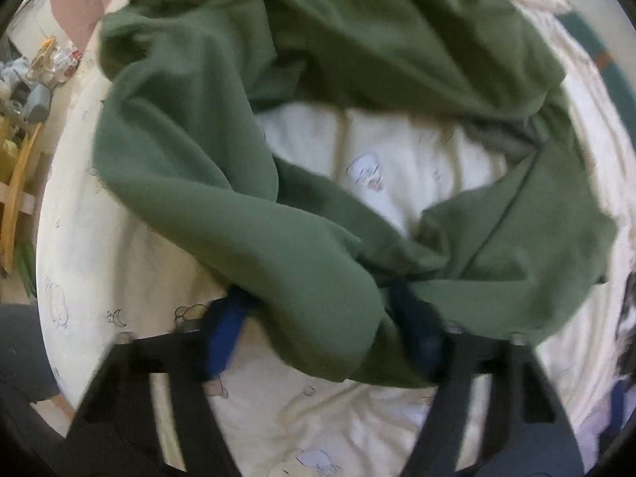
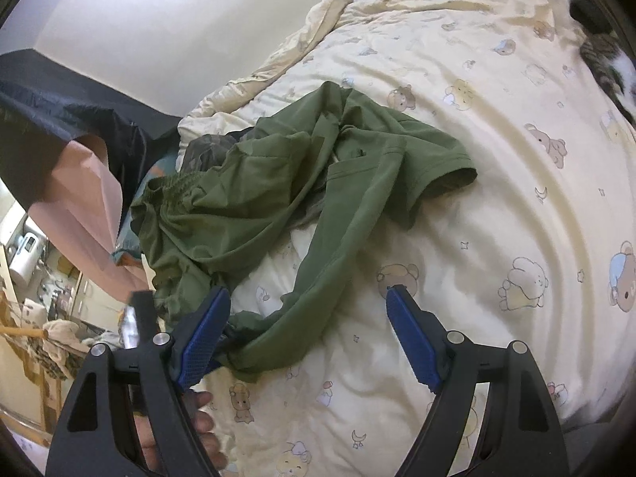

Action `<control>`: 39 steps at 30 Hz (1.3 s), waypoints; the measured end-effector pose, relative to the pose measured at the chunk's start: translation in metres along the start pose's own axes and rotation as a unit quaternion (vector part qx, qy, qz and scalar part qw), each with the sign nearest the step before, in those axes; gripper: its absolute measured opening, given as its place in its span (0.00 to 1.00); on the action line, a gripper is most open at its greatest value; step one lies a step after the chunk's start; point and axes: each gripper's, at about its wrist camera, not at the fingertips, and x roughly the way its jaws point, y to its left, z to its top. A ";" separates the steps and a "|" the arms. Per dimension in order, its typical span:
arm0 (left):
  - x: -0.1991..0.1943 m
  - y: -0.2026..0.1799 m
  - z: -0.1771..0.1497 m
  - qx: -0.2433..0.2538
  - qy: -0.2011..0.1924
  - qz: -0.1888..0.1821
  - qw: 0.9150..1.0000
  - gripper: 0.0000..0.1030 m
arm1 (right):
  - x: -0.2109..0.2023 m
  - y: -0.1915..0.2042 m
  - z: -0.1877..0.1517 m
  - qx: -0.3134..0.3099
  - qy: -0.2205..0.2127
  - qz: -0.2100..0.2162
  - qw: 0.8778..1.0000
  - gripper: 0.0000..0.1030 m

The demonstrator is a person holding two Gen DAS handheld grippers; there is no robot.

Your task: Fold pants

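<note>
**Hand-held gripper on a bunched leg**

Your left hand-held gripper has green pants fabric bunched between narrowed jaws. Pants lie crumpled on the bed, stretching away up-left. Right hand-held gripper hovers wide, empty, just beside the near hem.

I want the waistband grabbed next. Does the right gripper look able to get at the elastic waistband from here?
Probably yes: the right gripper stands open and empty, and the waistband lies exposed atop the green pants, beyond its left finger, nothing covering it.
</note>
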 end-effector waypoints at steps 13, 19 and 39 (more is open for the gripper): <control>-0.078 0.090 -0.032 0.077 -0.050 -0.018 0.996 0.05 | 0.006 0.007 -0.005 -0.016 0.010 -0.012 1.000 0.81; -0.071 0.163 -0.042 0.098 -0.009 0.042 0.994 0.05 | 0.023 0.017 -0.016 -0.034 0.044 -0.018 0.998 0.81; -0.063 0.222 -0.037 0.027 -0.039 -0.007 0.999 0.71 | 0.206 0.108 -0.040 -0.041 0.234 -0.065 0.969 0.81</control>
